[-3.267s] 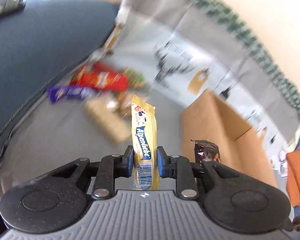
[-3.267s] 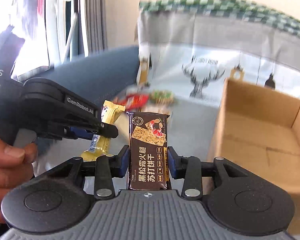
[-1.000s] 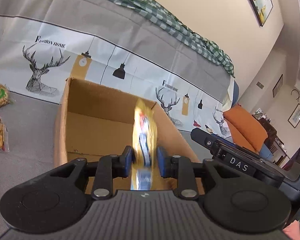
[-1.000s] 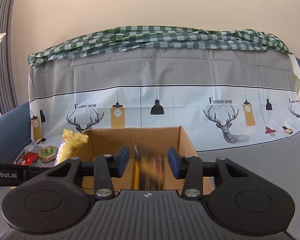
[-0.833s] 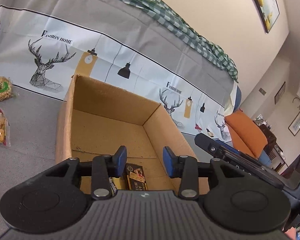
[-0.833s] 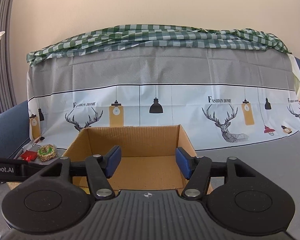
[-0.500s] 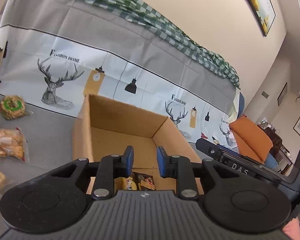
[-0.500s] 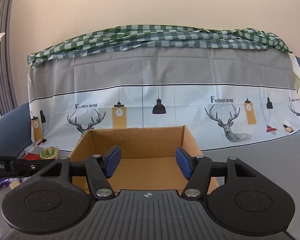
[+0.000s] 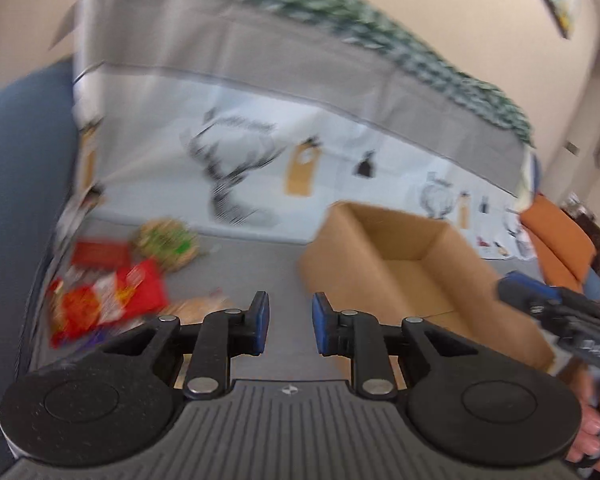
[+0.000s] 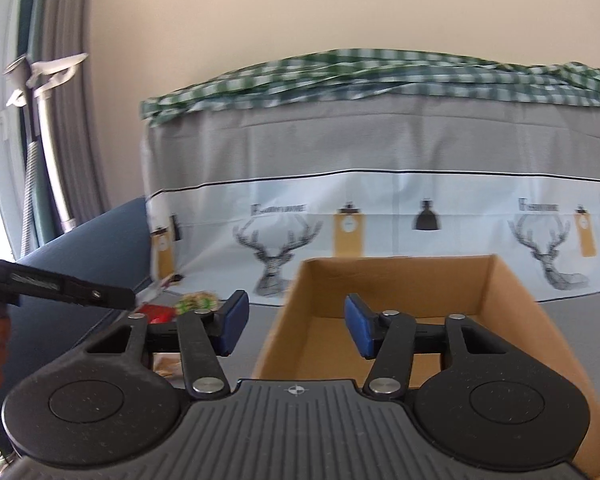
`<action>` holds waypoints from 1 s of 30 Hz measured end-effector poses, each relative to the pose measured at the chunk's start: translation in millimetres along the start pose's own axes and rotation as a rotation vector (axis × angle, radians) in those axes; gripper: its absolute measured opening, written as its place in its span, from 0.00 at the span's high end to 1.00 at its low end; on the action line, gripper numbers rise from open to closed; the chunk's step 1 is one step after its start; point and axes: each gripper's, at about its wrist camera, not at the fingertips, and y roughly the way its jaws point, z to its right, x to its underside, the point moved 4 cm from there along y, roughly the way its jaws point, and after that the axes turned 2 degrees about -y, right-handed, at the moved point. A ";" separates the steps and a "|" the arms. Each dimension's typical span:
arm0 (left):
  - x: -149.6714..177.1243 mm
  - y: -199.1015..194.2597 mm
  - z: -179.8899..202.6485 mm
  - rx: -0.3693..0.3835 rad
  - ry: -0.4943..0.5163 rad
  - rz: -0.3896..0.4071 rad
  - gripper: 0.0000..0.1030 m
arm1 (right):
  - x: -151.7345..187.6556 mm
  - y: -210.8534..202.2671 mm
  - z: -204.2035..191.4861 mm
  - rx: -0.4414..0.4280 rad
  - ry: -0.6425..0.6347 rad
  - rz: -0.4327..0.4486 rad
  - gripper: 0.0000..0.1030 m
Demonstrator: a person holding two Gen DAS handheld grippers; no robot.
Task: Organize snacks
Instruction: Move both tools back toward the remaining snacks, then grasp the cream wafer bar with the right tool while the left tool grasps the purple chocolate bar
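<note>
Left gripper (image 9: 287,322): jaws apart, nothing between the blue pads (image 9: 260,322). I'm looking at it above the grey surface (image 9: 260,264), in the gap between the snack pile and the cardboard box (image 9: 384,256). The left view is motion-blurred, so small detail is unreliable.

Right gripper (image 10: 294,330): jaws spread wide, empty. Its right pad sits in front of the box (image 10: 512,300) opening, its left pad just outside the box's left wall. From this view the box floor that I can see is bare brown card; the near part is hidden behind the gripper body, so I can't tell what lies there.

Snacks on the left of the surface, well apart from the box:
- red packet (image 9: 108,296), nearest to the left gripper, blurred
- flatter red packet (image 9: 100,254) behind it
- round green-and-yellow pack (image 9: 166,242) beside that, closest to the deer-print cloth (image 9: 236,176)
- tan pack (image 9: 198,306) just ahead of the left gripper's left finger, partly hidden

The right view also catches the green pack (image 10: 196,302) and a red packet (image 10: 156,312) past its left finger.

The right gripper's body (image 9: 560,320) shows at the right edge of the left view, beside the box's right wall, with the person's hand (image 9: 598,436) on its handle. The left gripper's finger (image 10: 72,286) pokes in from the left of the right view.
</note>
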 end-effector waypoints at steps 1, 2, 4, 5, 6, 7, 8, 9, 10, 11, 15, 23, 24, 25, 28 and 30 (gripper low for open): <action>5.2 4.1 -17.3 -0.032 -0.026 -0.050 0.80 | 0.8 3.4 -10.0 -0.023 -0.013 -0.007 0.53; 7.2 5.3 -29.4 -0.065 -0.035 -0.073 0.82 | 1.9 6.8 -20.0 -0.047 -0.025 -0.014 0.54; 7.9 2.6 -48.5 -0.090 -0.065 -0.084 0.82 | 4.0 13.8 -40.7 -0.098 -0.048 -0.028 0.56; 8.9 2.5 -56.3 -0.100 -0.073 -0.092 0.82 | 6.1 18.5 -51.4 -0.124 -0.061 -0.035 0.57; 10.5 3.0 -62.4 -0.124 -0.064 -0.102 0.82 | 8.8 23.4 -62.8 -0.150 -0.075 -0.043 0.57; 12.9 3.3 -65.7 -0.161 -0.039 -0.115 0.82 | 11.8 28.6 -74.0 -0.174 -0.087 -0.050 0.57; 15.0 5.3 -69.1 -0.196 -0.012 -0.128 0.82 | 15.3 34.0 -85.2 -0.198 -0.099 -0.060 0.57; 16.7 7.8 -72.2 -0.222 0.011 -0.139 0.82 | 19.2 39.1 -95.8 -0.222 -0.108 -0.072 0.57; 18.0 10.2 -75.0 -0.239 0.026 -0.148 0.82 | 23.6 44.5 -106.0 -0.244 -0.116 -0.084 0.57; 18.9 12.5 -77.5 -0.253 0.038 -0.154 0.82 | 28.2 50.1 -115.6 -0.266 -0.125 -0.096 0.57; 21.2 18.7 -87.3 -0.315 0.055 -0.171 0.82 | 47.0 71.3 -145.6 -0.322 -0.163 -0.144 0.55; 20.9 34.1 -106.0 -0.383 0.025 -0.212 0.79 | 76.1 136.7 -169.0 -0.332 -0.199 -0.280 0.31; 20.9 37.0 -106.2 -0.386 0.031 -0.216 0.78 | 79.1 143.7 -170.5 -0.343 -0.189 -0.291 0.31; 21.1 40.1 -106.7 -0.395 0.037 -0.223 0.73 | 82.2 148.8 -172.9 -0.348 -0.187 -0.294 0.29; 22.6 48.4 -107.1 -0.410 0.059 -0.237 0.68 | 96.9 164.5 -182.4 -0.351 -0.225 -0.337 0.29; 23.0 52.1 -108.8 -0.414 0.065 -0.236 0.64 | 105.0 172.2 -188.4 -0.360 -0.245 -0.359 0.29</action>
